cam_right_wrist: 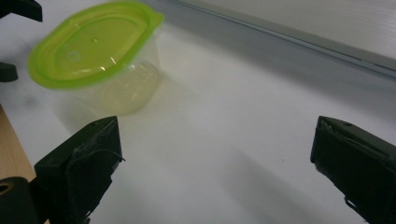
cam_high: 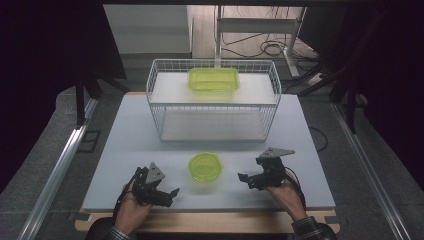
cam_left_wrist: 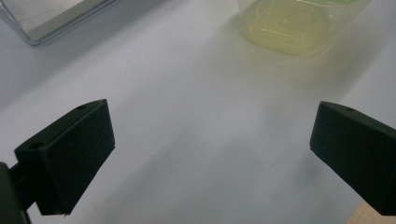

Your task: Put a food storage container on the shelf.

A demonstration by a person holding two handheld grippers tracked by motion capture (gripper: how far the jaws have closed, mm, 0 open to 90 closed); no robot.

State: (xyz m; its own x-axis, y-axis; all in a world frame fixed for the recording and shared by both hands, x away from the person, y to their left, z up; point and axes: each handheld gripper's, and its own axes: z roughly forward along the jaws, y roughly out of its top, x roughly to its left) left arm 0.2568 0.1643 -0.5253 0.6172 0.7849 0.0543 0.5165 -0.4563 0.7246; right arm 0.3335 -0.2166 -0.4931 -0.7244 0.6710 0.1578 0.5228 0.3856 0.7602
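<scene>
Round tub [cam_high: 204, 167] looks light, thin, slippery; I grip under lid rim. Left gripper [cam_high: 169, 196], right gripper [cam_high: 244, 179] flank tub, fingers wide, empty.

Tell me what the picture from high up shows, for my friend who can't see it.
A small round green tub with its lid on stands on a white table, between two open black tongs, the left tongs and the right tongs, each held in a person's hand. Behind it, a white wire basket holds a bigger green box.
</scene>
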